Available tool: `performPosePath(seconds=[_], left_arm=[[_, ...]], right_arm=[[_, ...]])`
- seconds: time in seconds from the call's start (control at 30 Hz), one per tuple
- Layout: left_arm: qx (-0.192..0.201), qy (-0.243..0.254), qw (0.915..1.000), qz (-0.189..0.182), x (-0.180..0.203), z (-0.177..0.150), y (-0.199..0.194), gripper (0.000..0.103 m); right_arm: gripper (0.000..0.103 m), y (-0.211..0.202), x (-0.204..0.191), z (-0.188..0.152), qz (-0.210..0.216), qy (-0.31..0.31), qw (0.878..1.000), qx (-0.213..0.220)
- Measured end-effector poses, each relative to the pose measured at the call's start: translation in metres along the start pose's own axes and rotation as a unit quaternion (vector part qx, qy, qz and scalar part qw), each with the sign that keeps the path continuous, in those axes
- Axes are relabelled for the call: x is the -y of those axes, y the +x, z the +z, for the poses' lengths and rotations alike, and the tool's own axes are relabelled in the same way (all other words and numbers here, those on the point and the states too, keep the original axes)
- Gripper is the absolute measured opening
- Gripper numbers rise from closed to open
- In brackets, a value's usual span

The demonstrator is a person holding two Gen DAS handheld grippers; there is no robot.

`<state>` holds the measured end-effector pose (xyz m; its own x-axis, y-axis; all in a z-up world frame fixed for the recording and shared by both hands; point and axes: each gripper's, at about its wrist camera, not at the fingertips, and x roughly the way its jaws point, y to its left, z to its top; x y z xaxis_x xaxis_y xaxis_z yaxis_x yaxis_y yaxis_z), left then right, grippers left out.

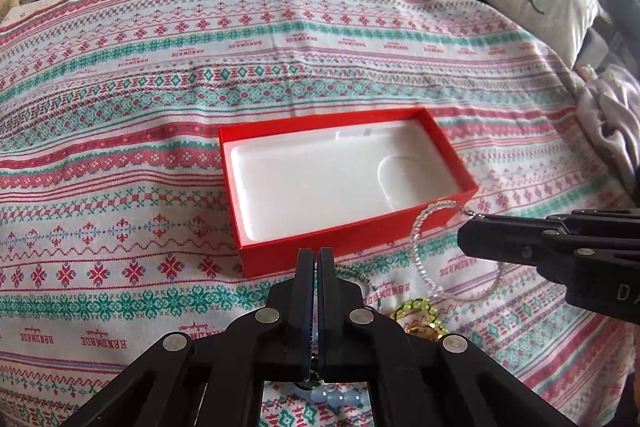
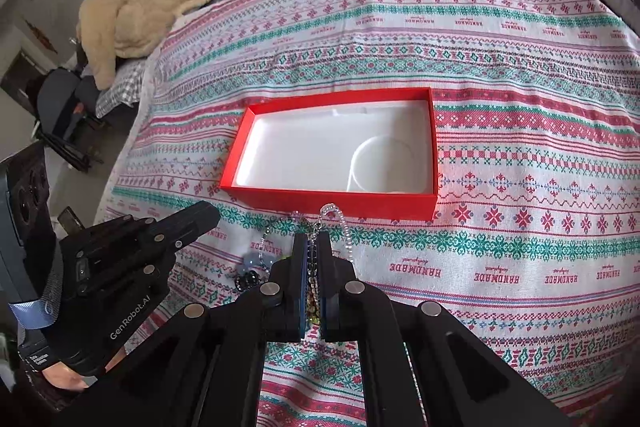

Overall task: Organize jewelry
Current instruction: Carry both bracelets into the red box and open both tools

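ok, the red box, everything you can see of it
The red box is a shallow rectangular tray, seemingly cardboard, with no lid on it. A white moulded liner fills it, with a rounded recess toward its right end; nothing lies inside. It sits flat on the patterned bedspread. A clear beaded bracelet, held by the right hand-held gripper, hangs by its near right corner; contact is unclear.

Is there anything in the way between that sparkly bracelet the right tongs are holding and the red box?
Nothing visible. The right tongs pinch the clear bracelet just before the red box, whose near wall is the only thing to clear. Its white tray looks bare. The left tongs sit off to the side, shut.
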<state>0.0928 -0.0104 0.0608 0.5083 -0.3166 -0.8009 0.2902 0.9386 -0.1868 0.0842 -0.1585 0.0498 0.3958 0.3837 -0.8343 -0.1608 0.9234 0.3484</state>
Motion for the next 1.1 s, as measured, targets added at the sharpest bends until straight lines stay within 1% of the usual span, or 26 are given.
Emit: performPosePath(seconds=[0.27, 0.3, 0.37, 0.43, 0.47, 0.5, 0.57, 0.63, 0.7, 0.77, 0.83, 0.9, 0.93, 0.97, 1.1], left_arm=[[0.023, -0.052, 0.9977, -0.036, -0.015, 0.019, -0.012, 0.0], [0.018, -0.053, 0.9976, -0.04, -0.015, 0.021, -0.011, 0.0], [-0.012, -0.051, 0.9973, -0.053, -0.015, 0.021, -0.004, 0.0], [-0.037, -0.055, 0.9963, -0.055, -0.016, 0.017, 0.006, 0.0], [-0.057, -0.053, 0.9954, -0.055, -0.016, 0.014, 0.014, 0.001], [-0.075, -0.056, 0.9942, -0.052, -0.016, 0.009, 0.023, 0.006], [-0.103, -0.064, 0.9915, -0.045, -0.018, 0.0, 0.04, 0.033], [-0.117, -0.076, 0.9898, -0.03, -0.021, -0.008, 0.054, 0.034], [-0.132, -0.083, 0.9875, -0.023, -0.022, -0.013, 0.068, 0.034], [-0.141, -0.092, 0.9856, -0.018, -0.022, -0.017, 0.079, 0.034], [-0.149, -0.092, 0.9846, -0.006, -0.02, -0.019, 0.088, 0.034], [-0.149, -0.081, 0.9855, 0.009, -0.015, -0.022, 0.093, 0.024], [-0.147, -0.071, 0.9865, 0.017, -0.014, -0.022, 0.093, 0.006], [-0.145, -0.062, 0.9872, 0.022, -0.01, -0.023, 0.093, 0.0], [-0.132, -0.036, 0.9903, 0.022, 0.001, -0.02, 0.084, 0.0]], right_arm=[[0.004, -0.015, -0.004, 0.014, 0.017, 0.015, 0.999, 0.033], [0.004, -0.017, -0.004, 0.016, 0.019, 0.017, 0.999, 0.036], [0.004, -0.018, -0.003, 0.018, 0.024, 0.021, 0.999, 0.04], [0.004, -0.018, -0.002, 0.019, 0.026, 0.025, 0.999, 0.04], [0.004, -0.016, -0.002, 0.019, 0.025, 0.025, 0.999, 0.038], [0.004, -0.014, -0.001, 0.018, 0.023, 0.025, 0.999, 0.035], [0.004, -0.01, 0.0, 0.016, 0.018, 0.024, 0.999, 0.027], [0.004, -0.006, 0.002, 0.013, 0.013, 0.026, 0.999, 0.019], [0.004, -0.003, 0.004, 0.011, 0.012, 0.029, 0.999, 0.014], [0.004, 0.0, 0.006, 0.009, 0.011, 0.03, 0.999, 0.012], [0.004, 0.002, 0.007, 0.008, 0.01, 0.031, 0.999, 0.008], [0.004, 0.004, 0.006, 0.007, 0.008, 0.031, 0.999, 0.004], [0.004, 0.005, 0.006, 0.006, 0.007, 0.031, 1.0, 0.002], [0.004, 0.005, 0.007, 0.006, 0.006, 0.03, 1.0, 0.0], [0.004, 0.002, 0.008, 0.006, 0.004, 0.03, 1.0, 0.002]])
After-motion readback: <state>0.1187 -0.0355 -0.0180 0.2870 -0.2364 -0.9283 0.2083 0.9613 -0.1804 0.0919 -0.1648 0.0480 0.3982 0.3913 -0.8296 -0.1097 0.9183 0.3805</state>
